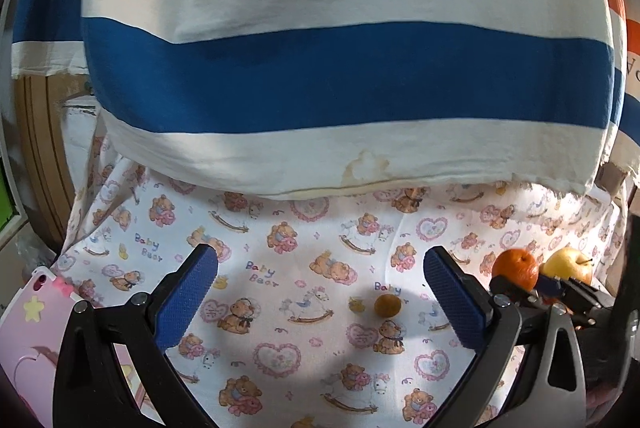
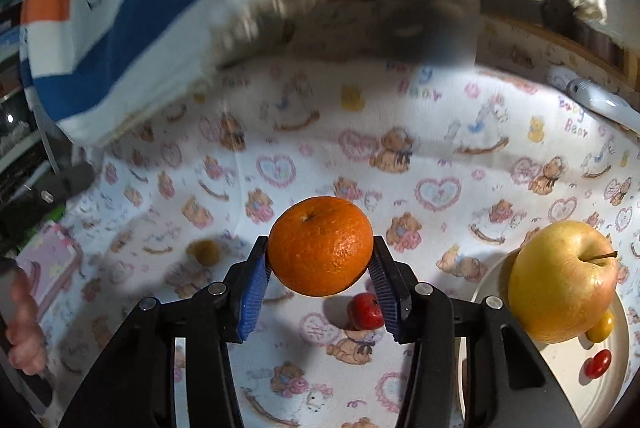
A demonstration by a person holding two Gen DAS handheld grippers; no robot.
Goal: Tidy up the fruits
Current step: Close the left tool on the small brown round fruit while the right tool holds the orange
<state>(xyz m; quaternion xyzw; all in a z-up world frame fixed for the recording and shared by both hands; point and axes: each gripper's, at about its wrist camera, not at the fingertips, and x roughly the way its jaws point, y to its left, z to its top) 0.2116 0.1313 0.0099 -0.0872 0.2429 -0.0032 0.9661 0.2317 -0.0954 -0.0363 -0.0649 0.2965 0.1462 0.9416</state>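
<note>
One orange [image 2: 320, 246], one apple [image 2: 562, 280], two tomatoes [image 2: 598, 364]

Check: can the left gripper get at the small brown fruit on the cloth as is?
Probably yes. The left gripper is open and empty, and the small brown fruit lies alone on the printed cloth ahead between its fingers, with nothing in between.

The plate [image 2: 480, 292] runs off the right and bottom edges, and the apple [image 2: 562, 282] on it hides part of a small yellow fruit [image 2: 601, 326]. Beside the plate, a red fruit [image 2: 363, 311] sits partly behind the orange [image 2: 320, 246] and a blue pad. Left of the orange, a small brown fruit [image 2: 205, 251] is too blurred to identify.
</note>
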